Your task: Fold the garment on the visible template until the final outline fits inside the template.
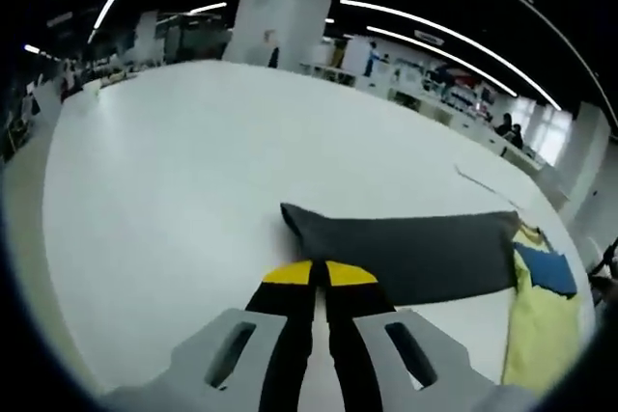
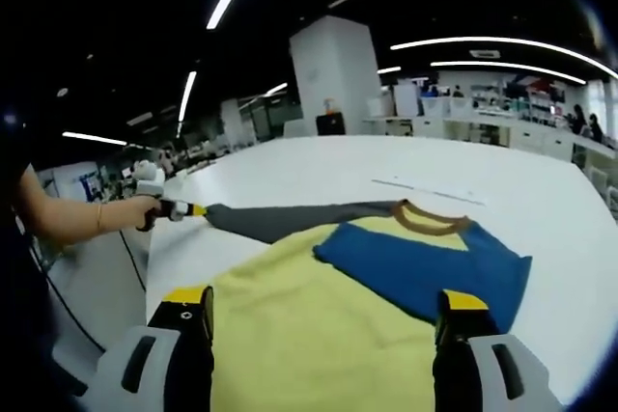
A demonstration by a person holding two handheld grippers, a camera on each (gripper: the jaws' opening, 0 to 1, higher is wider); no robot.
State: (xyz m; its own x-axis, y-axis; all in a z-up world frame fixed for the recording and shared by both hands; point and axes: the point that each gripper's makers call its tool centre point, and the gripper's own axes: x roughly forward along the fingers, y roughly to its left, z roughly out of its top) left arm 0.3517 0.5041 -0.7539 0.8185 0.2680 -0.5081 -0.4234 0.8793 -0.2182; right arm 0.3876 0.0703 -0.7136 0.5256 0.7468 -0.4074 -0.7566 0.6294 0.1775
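A garment lies on the white table. It has a yellow body, a blue panel, a brown collar and a long grey sleeve. My left gripper is shut on the end of that grey sleeve, which is stretched flat away from the body. In the right gripper view the left gripper shows at the sleeve's tip, held by a hand. My right gripper is open, with its jaws wide apart over the yellow body. Thin line marks cross the table beyond the collar.
The person's forearm reaches in from the left at the table's edge. The white table stretches far beyond the sleeve. A white pillar and desks with people stand in the background.
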